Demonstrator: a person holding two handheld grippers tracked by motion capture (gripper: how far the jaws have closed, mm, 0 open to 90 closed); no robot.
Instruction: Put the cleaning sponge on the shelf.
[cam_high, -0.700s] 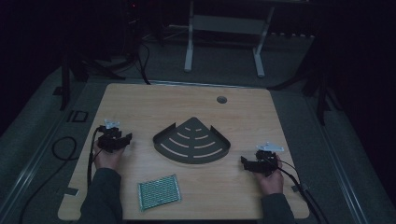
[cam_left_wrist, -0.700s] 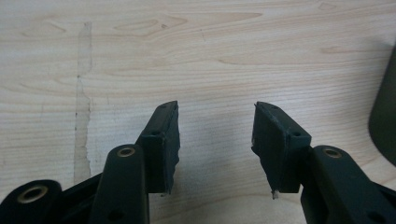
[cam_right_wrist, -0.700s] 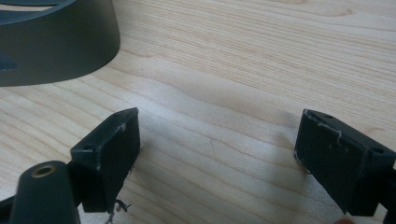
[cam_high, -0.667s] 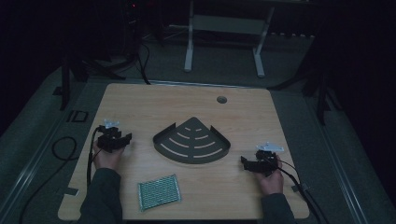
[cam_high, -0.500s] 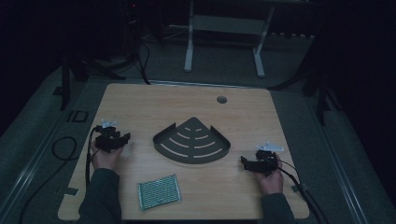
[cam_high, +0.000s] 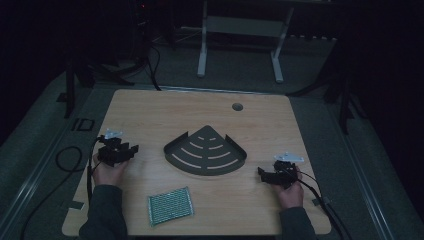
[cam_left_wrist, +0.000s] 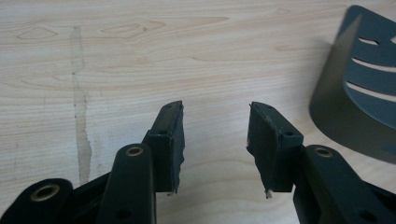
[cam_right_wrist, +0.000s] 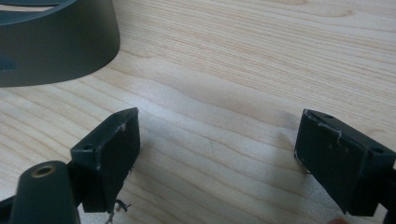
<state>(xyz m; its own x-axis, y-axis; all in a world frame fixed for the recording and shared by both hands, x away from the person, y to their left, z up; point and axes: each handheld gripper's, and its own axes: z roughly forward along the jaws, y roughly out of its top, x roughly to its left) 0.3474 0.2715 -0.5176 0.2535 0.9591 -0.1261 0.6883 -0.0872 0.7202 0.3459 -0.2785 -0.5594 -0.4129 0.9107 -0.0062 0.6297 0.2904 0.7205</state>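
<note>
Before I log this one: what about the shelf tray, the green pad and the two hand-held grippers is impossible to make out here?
- Corner shelf tray: cut off by the frame edge in both gripper views.
- Green pad: texture and material too small and dim in the high view.
- Left hand-held gripper and right hand-held gripper: jaw gaps too small in the high view; bodies cut off at the bottom of their own views.

No readable text anywhere — no labels or numbers (dim lighting).
</note>
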